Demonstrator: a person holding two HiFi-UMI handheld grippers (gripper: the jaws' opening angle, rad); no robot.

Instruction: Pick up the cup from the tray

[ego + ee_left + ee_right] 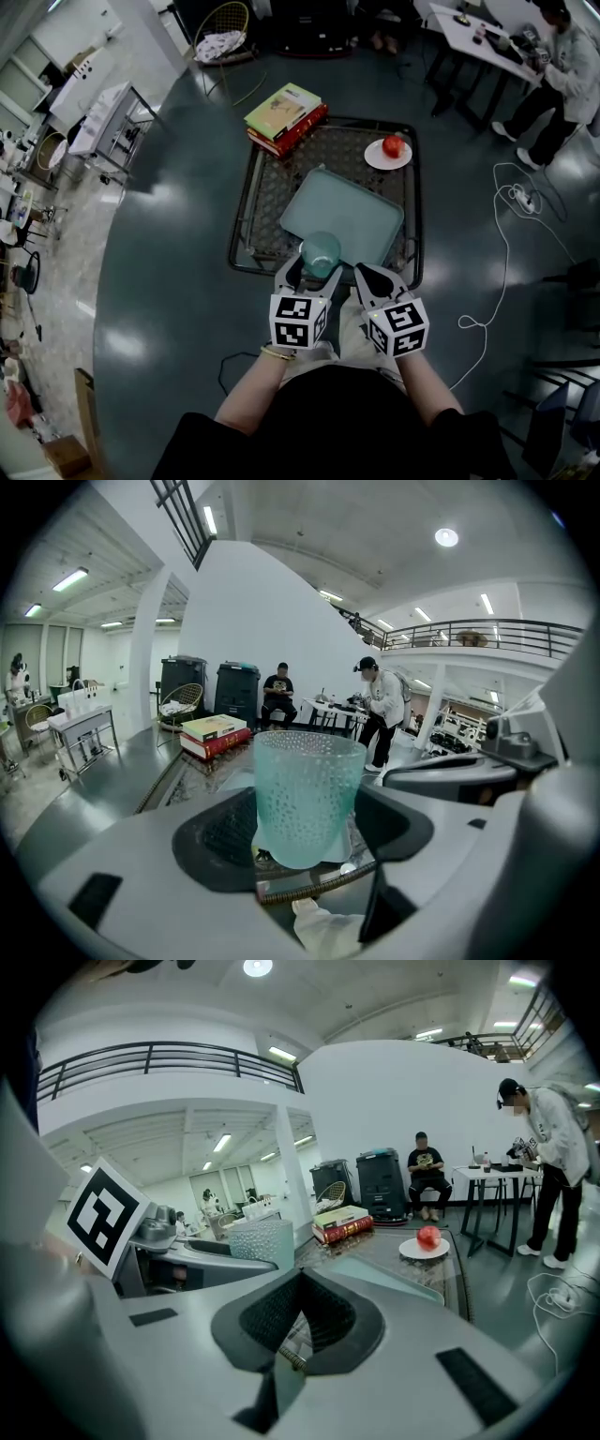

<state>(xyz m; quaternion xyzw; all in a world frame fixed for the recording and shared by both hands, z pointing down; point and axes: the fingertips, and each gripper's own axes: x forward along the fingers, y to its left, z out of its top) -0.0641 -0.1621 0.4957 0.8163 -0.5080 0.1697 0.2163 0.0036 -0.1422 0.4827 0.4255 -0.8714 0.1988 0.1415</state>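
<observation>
A teal dimpled glass cup (320, 251) stands upright between the jaws of my left gripper (317, 269), which is shut on it. The cup (305, 794) fills the middle of the left gripper view, with the black pads (220, 832) pressed against its sides. It hangs over the near edge of the pale teal tray (344, 214). My right gripper (373, 277) is just to the right of the cup, shut with nothing in it. In the right gripper view, its pads (281, 1321) meet, and the cup (262, 1241) shows to the left.
The tray lies on a dark glass coffee table (262, 187). At the table's far side are a stack of books (285, 116) and a red apple on a white plate (392, 146). A white cable (502, 253) trails over the floor at right. People stand by a far desk (469, 28).
</observation>
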